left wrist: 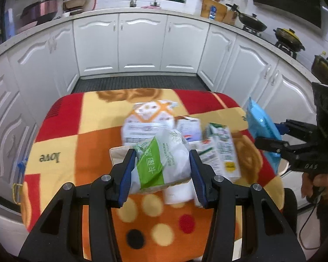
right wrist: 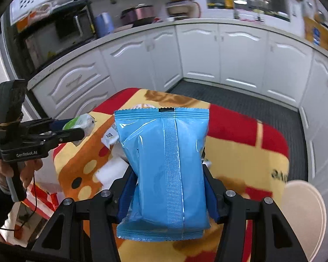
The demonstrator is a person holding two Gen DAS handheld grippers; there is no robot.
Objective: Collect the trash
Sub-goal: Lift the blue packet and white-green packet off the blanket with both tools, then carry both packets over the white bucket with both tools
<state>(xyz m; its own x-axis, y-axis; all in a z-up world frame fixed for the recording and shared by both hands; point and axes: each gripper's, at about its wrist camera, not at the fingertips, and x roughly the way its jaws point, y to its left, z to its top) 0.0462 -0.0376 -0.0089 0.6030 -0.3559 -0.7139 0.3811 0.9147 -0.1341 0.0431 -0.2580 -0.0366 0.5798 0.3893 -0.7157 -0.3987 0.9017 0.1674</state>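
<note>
Trash fills both grippers: a white-and-green plastic tissue pack (left wrist: 161, 163), soft and crinkled with a broad green panel of printed characters, sits low in the centre of the left wrist view, clamped between the blue-padded black fingers of the left gripper (left wrist: 161, 163). In the right wrist view a glossy sky-blue snack bag (right wrist: 164, 170), pillow-shaped with serrated end seals and a ribbed seam running down its back, stands upright in the middle of the frame, gripped low on both sides by the right gripper (right wrist: 167, 187). Seen from the left camera, that same bag shows at the right edge of the frame, raised beside the table. Past the tissue pack, more trash lies in a loose heap on the table: a flat orange-and-white paper package (left wrist: 150, 115) towards the centre of the frame, a green-and-white drink carton (left wrist: 222, 148) lying on its side to its right, and a small white box (left wrist: 189, 128) between them; motion blur softens their print. Under them spreads a fleecy blanket (left wrist: 81, 131) in red, orange and cream blocks with dots and the word "love". White panelled cabinet doors (left wrist: 140, 45) curve around the top of the frame above a dark ribbed floor mat (left wrist: 140, 84).
</note>
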